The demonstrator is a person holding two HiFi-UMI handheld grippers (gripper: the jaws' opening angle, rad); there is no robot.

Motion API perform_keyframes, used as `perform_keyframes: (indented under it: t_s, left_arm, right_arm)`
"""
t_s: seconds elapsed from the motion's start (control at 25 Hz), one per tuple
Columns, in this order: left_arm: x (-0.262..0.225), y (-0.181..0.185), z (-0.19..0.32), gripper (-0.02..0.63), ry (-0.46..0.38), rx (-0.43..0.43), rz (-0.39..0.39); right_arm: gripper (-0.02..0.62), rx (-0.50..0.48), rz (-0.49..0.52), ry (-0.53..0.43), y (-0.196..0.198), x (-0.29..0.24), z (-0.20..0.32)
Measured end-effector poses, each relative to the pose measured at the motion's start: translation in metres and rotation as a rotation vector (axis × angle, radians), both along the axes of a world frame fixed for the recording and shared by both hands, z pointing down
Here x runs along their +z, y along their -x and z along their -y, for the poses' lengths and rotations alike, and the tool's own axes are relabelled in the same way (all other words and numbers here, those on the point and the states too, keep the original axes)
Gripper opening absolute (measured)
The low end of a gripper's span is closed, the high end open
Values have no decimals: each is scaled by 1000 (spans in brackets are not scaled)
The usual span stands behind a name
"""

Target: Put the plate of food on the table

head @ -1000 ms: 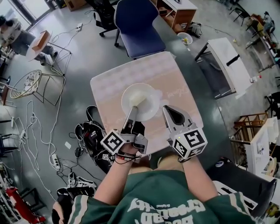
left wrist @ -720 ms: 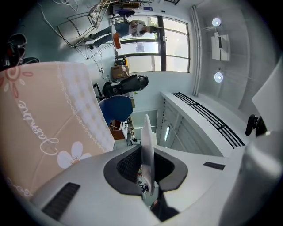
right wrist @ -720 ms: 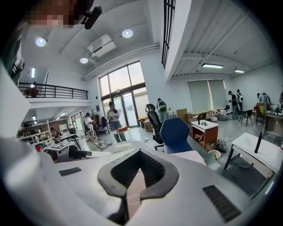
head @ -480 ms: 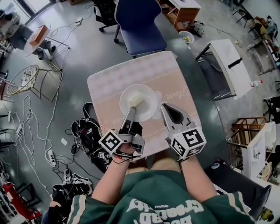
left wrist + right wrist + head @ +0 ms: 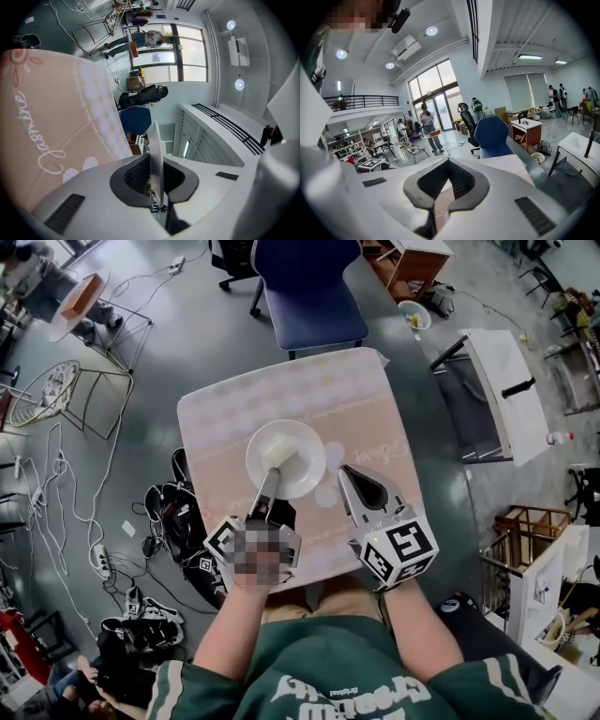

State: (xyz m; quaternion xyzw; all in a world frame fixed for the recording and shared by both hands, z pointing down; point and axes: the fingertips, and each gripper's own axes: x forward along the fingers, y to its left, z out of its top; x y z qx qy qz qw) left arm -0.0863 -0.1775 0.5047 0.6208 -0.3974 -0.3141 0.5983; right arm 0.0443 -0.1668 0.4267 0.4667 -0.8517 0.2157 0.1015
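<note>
A white plate with a pale heap of food hangs just over the pink-clothed table. My left gripper is shut on the plate's near rim. In the left gripper view the plate stands edge-on between the jaws of the left gripper, with the tablecloth filling the left side. My right gripper sits beside the plate on its right, shut and empty. In the right gripper view the right gripper has only cloth showing behind its jaws.
A blue office chair stands at the table's far side, also seen as the chair ahead of the right gripper. Black bags and cables lie on the floor to the left. A white bench stands to the right.
The plate in the left gripper has come down closer to the tablecloth and a little leftward. The right gripper has shifted alongside it. Both jaws keep their state.
</note>
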Motion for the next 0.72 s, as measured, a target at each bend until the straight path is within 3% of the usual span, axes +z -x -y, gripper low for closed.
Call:
perform_keyframes:
  t_s: [0.2, 0.72]
  left_arm:
    - [25, -4, 23, 31, 13, -25, 40]
    - [86, -3, 75, 31, 84, -95, 61]
  right_arm:
    - [14, -45, 18, 38, 3, 24, 16]
    - [14, -111, 17, 103, -3, 68, 65]
